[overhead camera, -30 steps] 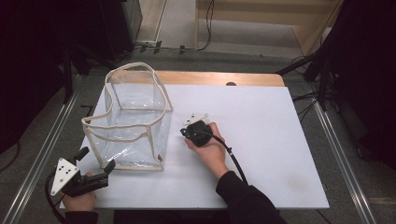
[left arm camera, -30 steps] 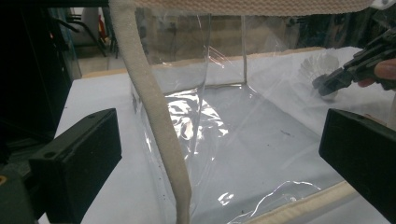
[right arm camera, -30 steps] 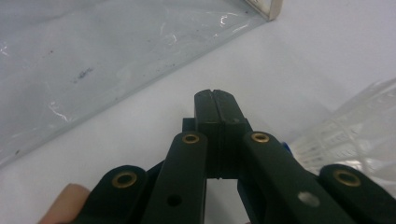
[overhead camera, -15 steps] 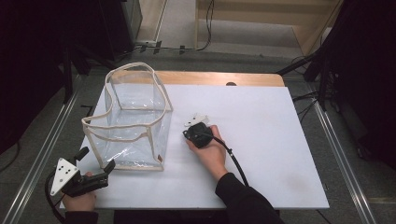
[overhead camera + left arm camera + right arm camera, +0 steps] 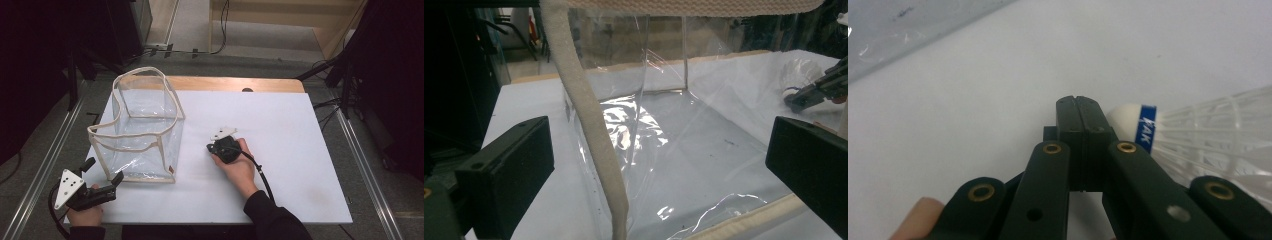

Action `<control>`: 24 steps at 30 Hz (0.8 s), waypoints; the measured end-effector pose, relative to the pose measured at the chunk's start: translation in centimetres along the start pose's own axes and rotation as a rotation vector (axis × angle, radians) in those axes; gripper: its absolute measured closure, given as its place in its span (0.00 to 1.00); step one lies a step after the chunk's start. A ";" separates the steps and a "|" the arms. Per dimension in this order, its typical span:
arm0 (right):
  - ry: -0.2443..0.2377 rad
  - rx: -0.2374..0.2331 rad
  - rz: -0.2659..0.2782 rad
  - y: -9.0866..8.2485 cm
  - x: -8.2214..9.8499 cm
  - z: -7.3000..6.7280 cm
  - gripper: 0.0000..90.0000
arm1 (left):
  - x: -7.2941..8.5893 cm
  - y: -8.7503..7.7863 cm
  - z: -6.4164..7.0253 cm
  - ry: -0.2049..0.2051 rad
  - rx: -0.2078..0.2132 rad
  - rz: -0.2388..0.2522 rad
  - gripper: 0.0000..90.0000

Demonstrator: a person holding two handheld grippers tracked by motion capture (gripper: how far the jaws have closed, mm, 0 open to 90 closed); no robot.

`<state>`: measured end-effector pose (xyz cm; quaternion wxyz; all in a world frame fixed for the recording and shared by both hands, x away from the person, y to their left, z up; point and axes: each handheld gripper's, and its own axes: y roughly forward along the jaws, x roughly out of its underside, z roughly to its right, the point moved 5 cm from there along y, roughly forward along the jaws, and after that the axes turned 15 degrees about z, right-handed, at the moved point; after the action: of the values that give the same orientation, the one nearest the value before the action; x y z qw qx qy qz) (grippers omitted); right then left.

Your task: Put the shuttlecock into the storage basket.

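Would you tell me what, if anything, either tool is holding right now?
Nothing: right tool is shut empty beside the white feathered shuttlecock; left tool is open.

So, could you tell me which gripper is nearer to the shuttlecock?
The right. The right gripper has its shut jaws right beside the shuttlecock, on the white table. The left gripper waits open at the table's near corner, with the clear bag between them.

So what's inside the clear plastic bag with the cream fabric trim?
Nothing shows inside the clear plastic bag with cream fabric trim; only its bare bottom and the white table show through its walls. Glare hides some spots of the bottom. The white feathered shuttlecock lies outside it.
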<state>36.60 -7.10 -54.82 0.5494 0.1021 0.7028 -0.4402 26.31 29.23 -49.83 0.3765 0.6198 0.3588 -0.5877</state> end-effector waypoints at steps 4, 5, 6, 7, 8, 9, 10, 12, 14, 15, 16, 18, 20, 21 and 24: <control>0.010 0.005 -0.005 -0.9 0.6 0.3 0.97 | 0.0 0.0 0.0 0.001 0.000 0.000 0.00; 0.010 0.005 -0.007 -1.1 0.7 0.4 0.97 | 0.0 0.0 0.0 0.001 0.000 0.000 0.00; 0.012 -0.007 -0.006 -1.4 0.7 0.4 0.97 | 0.0 0.0 0.0 0.000 0.000 0.000 0.00; 0.010 -0.030 -0.001 -1.6 0.7 0.3 0.95 | 0.0 0.0 0.0 0.000 0.000 0.000 0.00; -0.001 -0.053 0.009 -1.9 0.5 0.2 0.91 | 0.0 0.0 0.0 0.000 -0.001 0.000 0.00; -0.015 -0.061 0.016 -2.1 0.4 0.1 0.89 | 0.0 0.0 0.0 0.000 -0.001 0.000 0.00; -0.048 -0.075 0.019 -2.4 0.0 0.0 0.87 | 0.0 0.0 0.0 0.000 0.000 0.000 0.00; -0.095 -0.062 0.021 -2.8 -0.7 0.2 0.84 | 0.0 0.0 0.0 0.002 -0.001 -0.002 0.00; -0.120 -0.077 0.024 -2.9 -1.4 0.5 0.77 | 0.0 0.0 0.0 0.003 0.000 -0.002 0.00; -0.132 -0.091 0.020 -2.8 -1.8 0.6 0.74 | 0.0 0.0 0.0 0.002 0.000 -0.002 0.00; -0.147 -0.095 0.015 -2.7 -2.1 0.6 0.72 | 0.0 0.0 0.0 0.001 0.000 -0.003 0.00; -0.186 -0.090 0.006 -2.2 -2.6 0.8 0.69 | 0.0 0.0 0.0 0.001 0.000 -0.002 0.00; -0.185 -0.083 -0.003 -1.8 -2.7 0.9 0.69 | 0.0 0.0 0.0 0.001 0.000 -0.002 0.00; -0.184 -0.079 -0.001 -1.6 -2.7 1.0 0.73 | 0.0 0.0 0.0 0.000 -0.001 0.000 0.00; -0.170 -0.084 -0.003 -1.6 -2.3 0.5 0.89 | 0.0 0.0 0.0 -0.002 0.000 0.003 0.00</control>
<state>36.77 -7.61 -52.02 0.6102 0.0400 0.6715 -0.4185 26.33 29.25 -49.84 0.3776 0.6197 0.3578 -0.5876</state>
